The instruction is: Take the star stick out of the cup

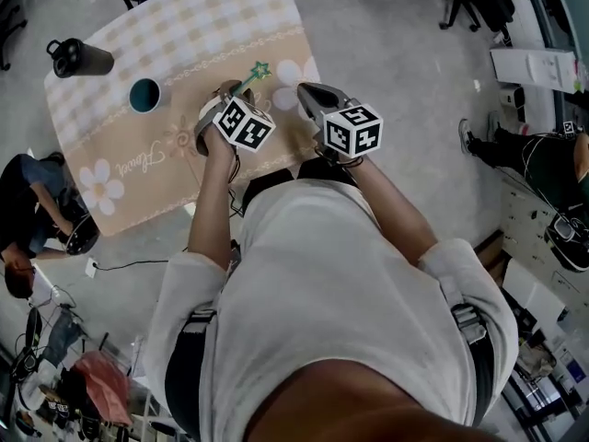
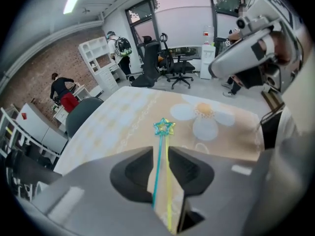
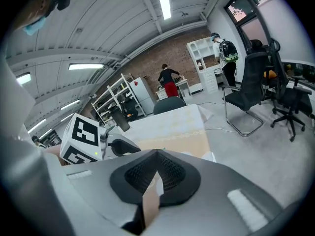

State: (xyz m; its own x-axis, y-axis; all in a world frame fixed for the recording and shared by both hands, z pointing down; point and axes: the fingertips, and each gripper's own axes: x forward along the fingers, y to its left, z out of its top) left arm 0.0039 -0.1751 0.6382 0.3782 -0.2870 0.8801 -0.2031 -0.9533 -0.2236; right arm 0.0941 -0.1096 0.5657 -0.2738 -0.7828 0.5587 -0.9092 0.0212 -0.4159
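Observation:
The star stick (image 2: 164, 127) is a thin teal rod with a star head. It runs out from between the jaws of my left gripper (image 2: 160, 151), which stand apart with a gap on each side of the rod. In the head view the star stick (image 1: 260, 69) points away from my left gripper (image 1: 224, 92) over the tablecloth. The teal cup (image 1: 144, 95) stands upright to the left, apart from the stick, and looks empty. My right gripper (image 1: 304, 90) hovers at the table's right edge, shut with nothing in it; its jaws meet in the right gripper view (image 3: 156, 154).
A black bottle (image 1: 78, 58) lies on its side at the table's far left corner. The table (image 1: 230, 17) has a checked, flower-printed cloth. One person crouches by the left edge (image 1: 28, 210) and another sits at the right (image 1: 543, 159). Office chairs (image 2: 172, 63) stand beyond the table.

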